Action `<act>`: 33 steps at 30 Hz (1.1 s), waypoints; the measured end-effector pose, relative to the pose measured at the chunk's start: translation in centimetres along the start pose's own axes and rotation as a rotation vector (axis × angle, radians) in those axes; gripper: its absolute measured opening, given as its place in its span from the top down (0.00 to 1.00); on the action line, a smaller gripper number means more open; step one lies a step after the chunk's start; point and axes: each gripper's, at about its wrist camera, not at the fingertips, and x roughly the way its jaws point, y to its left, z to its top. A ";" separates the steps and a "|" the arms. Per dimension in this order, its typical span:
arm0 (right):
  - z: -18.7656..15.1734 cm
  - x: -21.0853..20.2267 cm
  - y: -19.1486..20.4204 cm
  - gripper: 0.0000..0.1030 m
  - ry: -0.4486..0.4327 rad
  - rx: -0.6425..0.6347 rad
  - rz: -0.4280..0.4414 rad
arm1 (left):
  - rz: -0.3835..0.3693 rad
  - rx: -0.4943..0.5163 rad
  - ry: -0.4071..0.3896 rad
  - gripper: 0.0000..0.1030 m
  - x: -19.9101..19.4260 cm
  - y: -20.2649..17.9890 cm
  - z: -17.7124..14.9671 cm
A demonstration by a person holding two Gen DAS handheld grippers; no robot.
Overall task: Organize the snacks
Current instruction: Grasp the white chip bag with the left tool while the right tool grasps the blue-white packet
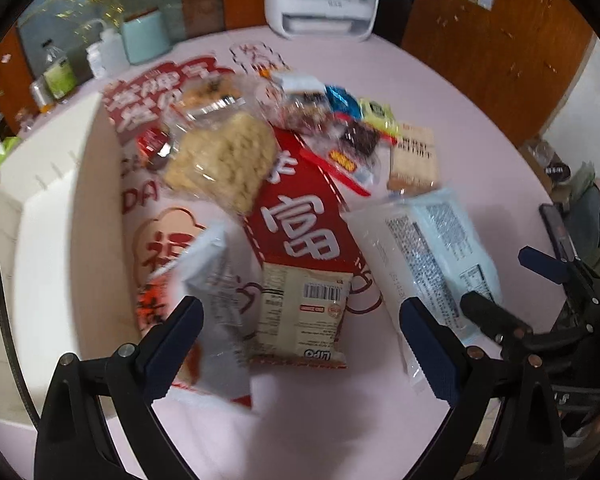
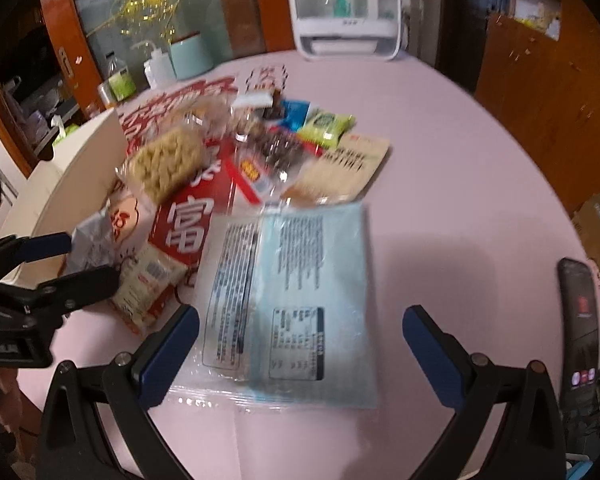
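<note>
1. Hovering over a round pale-pink table [image 1: 440, 92], left gripper [image 1: 300, 340] with blue-padded fingers [image 1: 176, 344] spread wide, pinching nothing.
2. Tilting up between those spread fingers, just beside the left pad: a grey-white foil snack packet [image 1: 220, 300]; whether touching it, cannot tell through the blur.
3. Lying near, between the fingers: a cream biscuit packet with barcode and red trim [image 1: 304, 316], resting on a red-and-white printed flat cardboard sheet [image 1: 300, 224].
4. Sitting farther along that sheet: a clear bag of pale-yellow noodle block [image 1: 224, 160], with small mixed wrappers in blue, yellow-green and dark brown [image 1: 340, 116] crowded to its right.
5. Lying on the table right of the sheet: a tan paper packet with dark lettering [image 1: 414, 156].
6. Standing at the left: a white box with tall plain walls [image 1: 60, 220].
7. Hovering above a large pale-blue plastic packet with printed label panels [image 2: 296, 292]: right gripper [image 2: 300, 344], fingers [image 2: 432, 352] spread, gripping nothing; packet flat on the table, near, between the fingers.
8. Resting at the right table edge: a black phone [image 2: 582, 320].
9. Standing at the far edge: a white appliance with clear window [image 2: 346, 12], plus a mint-green canister [image 2: 192, 58] to the far left.
</note>
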 end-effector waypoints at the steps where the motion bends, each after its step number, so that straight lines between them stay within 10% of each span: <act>1: -0.1 0.3 0.0 0.04 0.008 0.001 -0.005 | -0.005 0.007 0.010 0.06 0.5 0.1 0.1; 33: 0.1 2.5 2.7 0.04 0.045 -0.087 -0.022 | 0.068 -0.099 0.077 0.10 0.9 6.4 0.0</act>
